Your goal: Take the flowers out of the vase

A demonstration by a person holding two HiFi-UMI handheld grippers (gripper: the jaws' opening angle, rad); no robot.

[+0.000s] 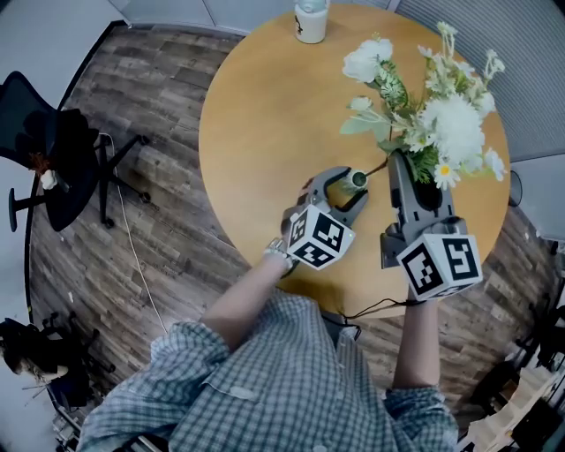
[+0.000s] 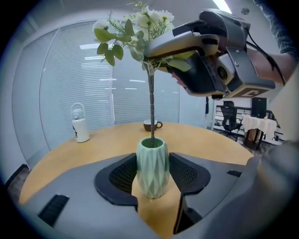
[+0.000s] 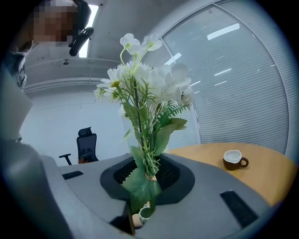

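Observation:
A pale green ribbed vase [image 2: 153,167] stands on the round wooden table [image 1: 265,115], and my left gripper [image 1: 347,183] is shut on it, a pad against each side. One thin stem [image 2: 152,105] still reaches down into the vase mouth. The bunch of white flowers [image 1: 446,119] with green leaves is lifted above the vase, and my right gripper [image 1: 403,166] is shut on its stems just under the leaves. In the right gripper view the flowers [image 3: 145,93] rise from between the jaws, and the vase [image 3: 145,213] shows small below them.
A white bottle [image 1: 311,19] stands at the table's far edge. A brown cup [image 3: 235,159] sits on the table beyond the vase. A black office chair [image 1: 53,150] stands on the wood floor to the left. The person's plaid sleeves fill the near edge.

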